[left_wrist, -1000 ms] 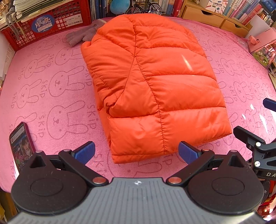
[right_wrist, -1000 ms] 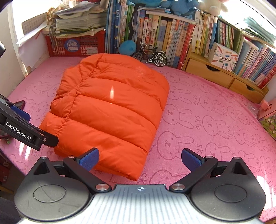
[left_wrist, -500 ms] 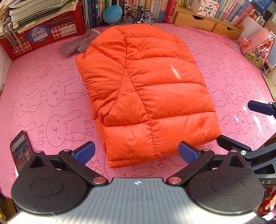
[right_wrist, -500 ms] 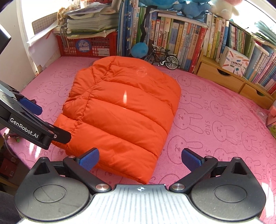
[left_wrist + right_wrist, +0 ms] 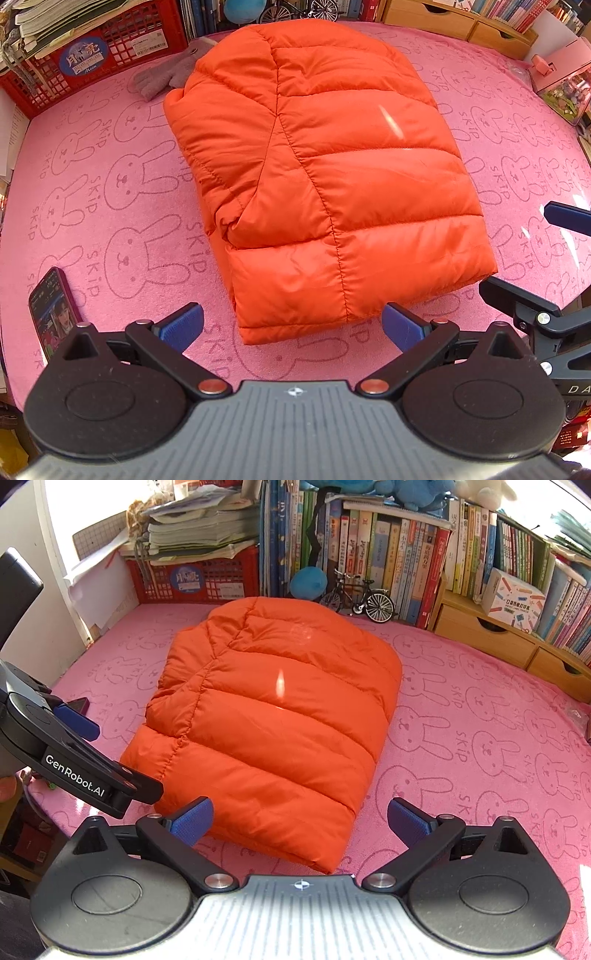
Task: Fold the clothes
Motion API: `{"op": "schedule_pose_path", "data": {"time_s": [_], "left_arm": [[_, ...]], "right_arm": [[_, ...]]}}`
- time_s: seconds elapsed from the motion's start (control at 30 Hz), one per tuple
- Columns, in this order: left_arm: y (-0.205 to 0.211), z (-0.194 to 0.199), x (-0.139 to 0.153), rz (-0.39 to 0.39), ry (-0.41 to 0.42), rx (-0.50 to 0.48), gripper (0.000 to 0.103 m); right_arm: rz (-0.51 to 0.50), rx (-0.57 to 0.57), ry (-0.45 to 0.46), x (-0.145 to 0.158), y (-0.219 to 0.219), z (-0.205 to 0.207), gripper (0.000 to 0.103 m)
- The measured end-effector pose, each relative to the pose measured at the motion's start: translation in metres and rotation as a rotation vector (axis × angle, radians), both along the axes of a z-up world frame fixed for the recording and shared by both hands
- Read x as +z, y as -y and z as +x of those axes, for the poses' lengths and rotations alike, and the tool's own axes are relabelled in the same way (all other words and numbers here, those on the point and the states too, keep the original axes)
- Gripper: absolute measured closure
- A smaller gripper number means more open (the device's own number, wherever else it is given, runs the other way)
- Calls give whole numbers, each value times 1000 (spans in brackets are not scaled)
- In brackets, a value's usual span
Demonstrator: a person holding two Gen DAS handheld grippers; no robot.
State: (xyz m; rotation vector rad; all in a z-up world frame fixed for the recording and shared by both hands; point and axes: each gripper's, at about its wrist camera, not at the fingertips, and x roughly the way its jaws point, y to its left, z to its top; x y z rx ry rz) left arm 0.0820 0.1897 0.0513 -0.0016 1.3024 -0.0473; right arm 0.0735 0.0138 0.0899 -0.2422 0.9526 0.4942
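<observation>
Both views have pulled back; jacket lies dead ahead, long axis bottom-to-top, left gripper nearer, right gripper offset; both wide open, empty.

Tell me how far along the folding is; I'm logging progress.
Done: the orange puffer jacket lies folded into a compact bundle on the pink mat. In hand: nothing; the left claw and right claw are open, off it. Left: perhaps a final half-fold.

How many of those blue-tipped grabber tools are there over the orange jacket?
2. The left gripper hangs at the folded orange jacket's near edge; the right gripper is at its near right corner. Both have open fingers, holding nothing.
</observation>
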Motion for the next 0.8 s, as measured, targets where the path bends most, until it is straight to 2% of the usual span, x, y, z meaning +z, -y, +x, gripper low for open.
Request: {"op": "schedule_pose_path", "data": {"time_s": [0.2,0.5,0.63,0.8], "left_arm": [[3,0,-2,28,0,-5,0],[4,0,-1,29,2,-21,0],[3,-2,-4,18,26,-43,0],[7,-7,-18,75,25,-140,0]], "right_arm": [[9,-27,-26,-4,4,1,2],[4,11,6,1,2,0,2],[37,54,-46,-2,5,7,2],[41,87,-116,-15,6,10,2]]}}
